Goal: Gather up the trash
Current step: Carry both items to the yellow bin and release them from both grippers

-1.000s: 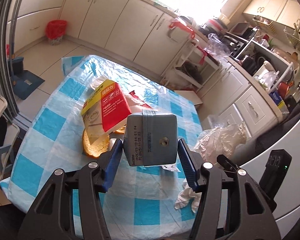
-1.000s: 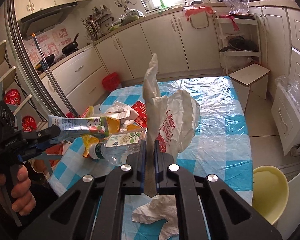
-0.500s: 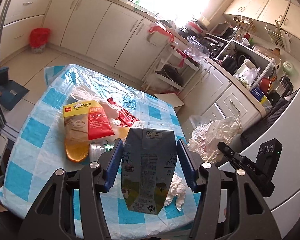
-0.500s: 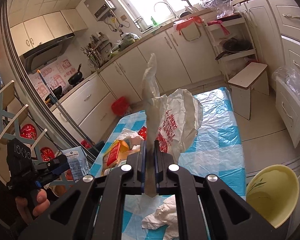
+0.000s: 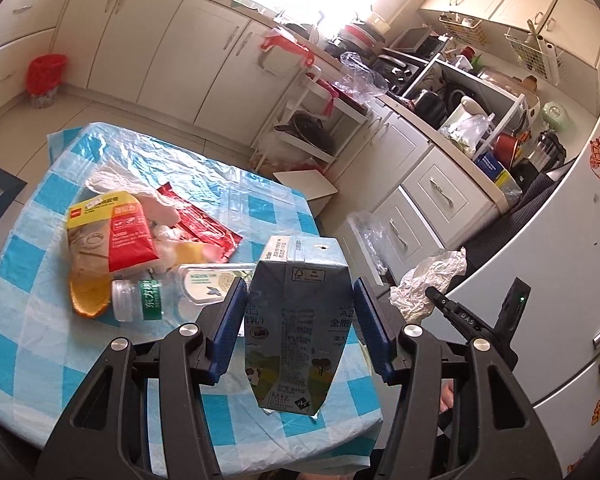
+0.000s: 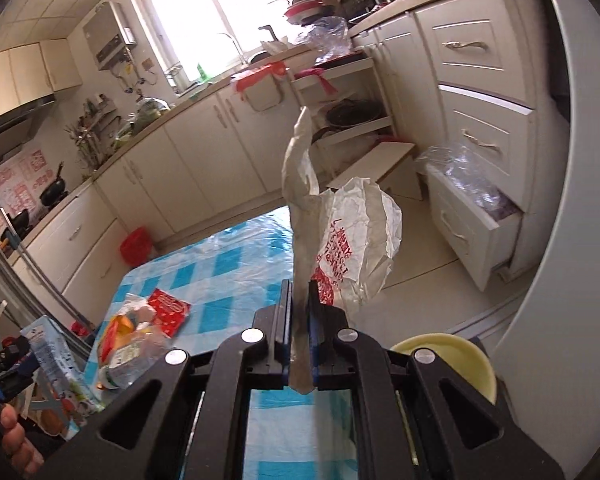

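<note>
A blue-grey rectangular milk carton (image 5: 296, 320) is clamped between the left gripper's (image 5: 300, 324) spread fingers above the blue-checked table (image 5: 28, 344). A crumpled white plastic bag (image 6: 352, 236) is pinched by the right gripper's (image 6: 299, 320) nearly closed fingers beyond that table.

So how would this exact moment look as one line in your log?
left gripper: holds milk carton | right gripper: pinches plastic bag | table: trash remaining

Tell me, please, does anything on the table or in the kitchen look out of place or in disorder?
Yes. Trash lies in a heap on the checked tablecloth: a plastic bottle on its side, a red wrapper, and a yellow and red packet. Beside the table, one cabinet drawer stands open with clear plastic in it.
</note>
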`<state>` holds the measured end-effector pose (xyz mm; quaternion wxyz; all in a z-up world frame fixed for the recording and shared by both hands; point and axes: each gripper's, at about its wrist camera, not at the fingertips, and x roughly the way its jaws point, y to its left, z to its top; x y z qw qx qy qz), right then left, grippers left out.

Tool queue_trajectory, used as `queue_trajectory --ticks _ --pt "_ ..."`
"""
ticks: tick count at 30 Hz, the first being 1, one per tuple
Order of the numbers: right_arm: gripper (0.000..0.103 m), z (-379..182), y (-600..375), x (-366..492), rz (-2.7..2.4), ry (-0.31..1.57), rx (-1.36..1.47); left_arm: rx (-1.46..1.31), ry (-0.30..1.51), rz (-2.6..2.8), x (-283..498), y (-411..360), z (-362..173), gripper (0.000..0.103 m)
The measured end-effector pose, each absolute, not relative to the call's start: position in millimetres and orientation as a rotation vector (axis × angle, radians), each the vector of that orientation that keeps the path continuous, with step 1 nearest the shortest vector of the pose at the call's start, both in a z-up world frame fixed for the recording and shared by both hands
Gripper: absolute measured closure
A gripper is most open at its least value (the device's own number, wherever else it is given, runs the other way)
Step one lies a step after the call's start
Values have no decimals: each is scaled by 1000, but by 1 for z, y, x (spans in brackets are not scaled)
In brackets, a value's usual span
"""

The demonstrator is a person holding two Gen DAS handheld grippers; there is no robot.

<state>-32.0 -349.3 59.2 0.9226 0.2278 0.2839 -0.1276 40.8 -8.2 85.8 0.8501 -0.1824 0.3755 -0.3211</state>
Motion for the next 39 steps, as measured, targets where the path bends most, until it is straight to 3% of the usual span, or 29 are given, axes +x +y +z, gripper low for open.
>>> queue_trajectory --ticks 8,10,11,12,20,22,24,28,39 --pt "93 -37 -395 -22 -352 863 588 -336 811 -774 24 -75 92 51" --pt "79 -58 -404 -20 -399 930 612 -323 813 -800 20 -94 94 51" --pt "60 -64 -408 -22 -423 946 626 -318 815 -810 18 -102 94 51" --pt "51 -65 -412 -25 -442 944 644 -312 819 -822 17 -111 94 51" --pt "42 15 -427 -60 -458 669 655 -256 869 -873 13 -178 79 51" --pt "38 50 -426 -66 -444 560 602 -242 884 -880 14 -195 73 51" --pt "26 81 -424 -74 -449 442 531 -230 900 -883 15 -213 65 51" --pt "18 108 -424 -97 -483 271 456 -198 933 -879 17 -250 48 51" --pt "18 102 -441 -78 -421 328 554 -115 1071 -841 30 -328 -12 45"
